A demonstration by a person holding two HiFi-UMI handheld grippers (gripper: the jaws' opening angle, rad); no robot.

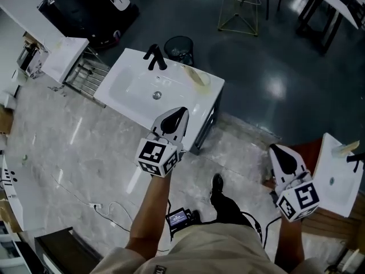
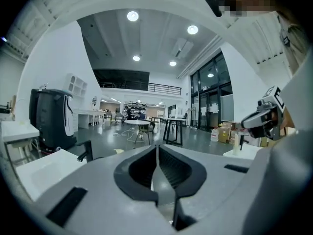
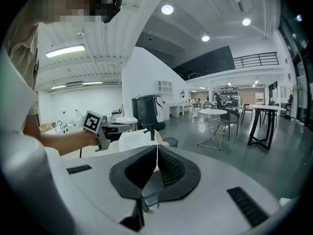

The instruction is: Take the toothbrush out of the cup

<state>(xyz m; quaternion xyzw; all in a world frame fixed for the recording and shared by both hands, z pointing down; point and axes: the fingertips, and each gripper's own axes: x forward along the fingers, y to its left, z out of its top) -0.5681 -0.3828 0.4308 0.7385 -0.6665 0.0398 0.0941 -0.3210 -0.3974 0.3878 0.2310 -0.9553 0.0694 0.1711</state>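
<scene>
A white washbasin (image 1: 137, 90) with a black tap (image 1: 154, 57) stands ahead of me. A pale yellow thing (image 1: 197, 76) lies on its far right corner; it is too small to tell as cup or toothbrush. My left gripper (image 1: 181, 113) hangs over the basin's near edge, jaws shut and empty (image 2: 157, 148). My right gripper (image 1: 275, 149) is lower right, beside a second white basin (image 1: 336, 178) that also bears a pale item (image 1: 347, 148). Its jaws (image 3: 156, 148) are shut with nothing between them. Each gripper view shows the other gripper: the right (image 2: 264, 119), the left (image 3: 95, 124).
A black waste bin (image 1: 179, 47) stands behind the washbasin, a metal rack (image 1: 85, 76) at its left. A black machine (image 1: 85, 7) is at the far left, and a round table on yellow legs (image 1: 239, 10) at the far middle. A cable (image 1: 97, 205) runs over the marble floor.
</scene>
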